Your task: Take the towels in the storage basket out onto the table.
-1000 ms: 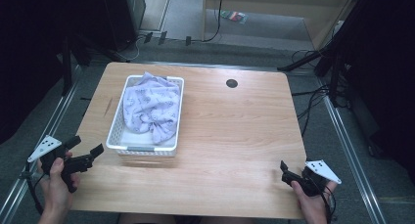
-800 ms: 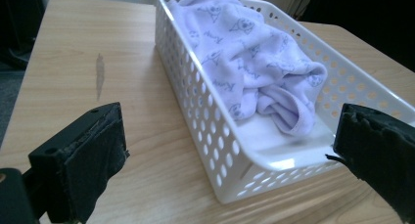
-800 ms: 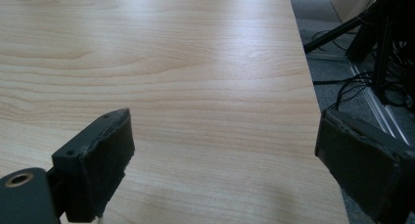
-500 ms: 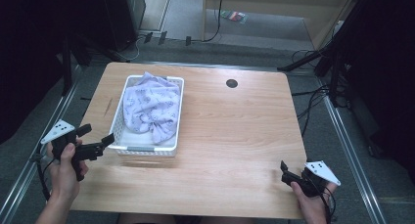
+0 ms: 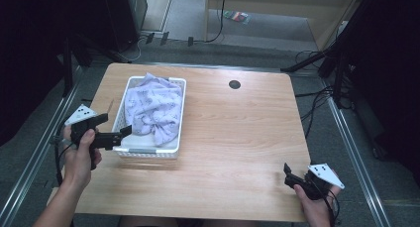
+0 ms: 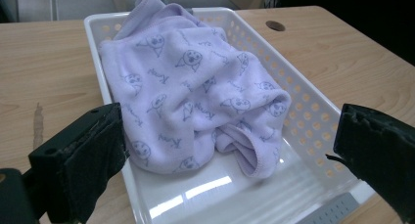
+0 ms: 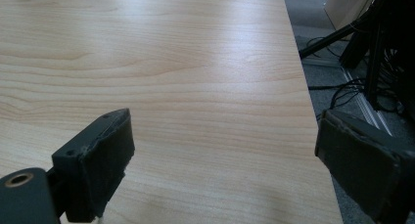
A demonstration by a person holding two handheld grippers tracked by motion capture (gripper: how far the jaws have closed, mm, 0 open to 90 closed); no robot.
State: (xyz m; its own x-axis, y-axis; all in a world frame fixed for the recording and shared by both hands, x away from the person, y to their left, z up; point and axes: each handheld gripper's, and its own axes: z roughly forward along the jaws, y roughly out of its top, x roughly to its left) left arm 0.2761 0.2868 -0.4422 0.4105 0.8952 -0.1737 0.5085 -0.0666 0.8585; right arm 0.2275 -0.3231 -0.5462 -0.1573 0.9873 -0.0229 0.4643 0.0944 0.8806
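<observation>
A white perforated basket (image 5: 148, 151) stands on the left part of the wooden table (image 5: 237, 138). A crumpled lilac cloth (image 5: 151, 108) with small printed faces lies in it. My left gripper (image 5: 122, 136) is at the basket's near left corner, open, jaws pointing over the rim. In the left gripper view the cloth (image 6: 195, 82) lies in the basket (image 6: 93, 23) just beyond the wide-apart jaws of that gripper (image 6: 230, 136). My right gripper (image 5: 288, 174) rests open over the table's near right corner. Its view (image 7: 225, 145) has bare wood between the jaws.
A round dark cable hole (image 5: 235, 84) sits near the table's far edge. The table's right edge (image 7: 313, 111) runs close to the right gripper. Cables and black stands lie on the floor to the right (image 5: 322, 98).
My left gripper has moved forward and to the right, from beyond the table's left edge up to the basket's near left corner. The right gripper has stayed put.
</observation>
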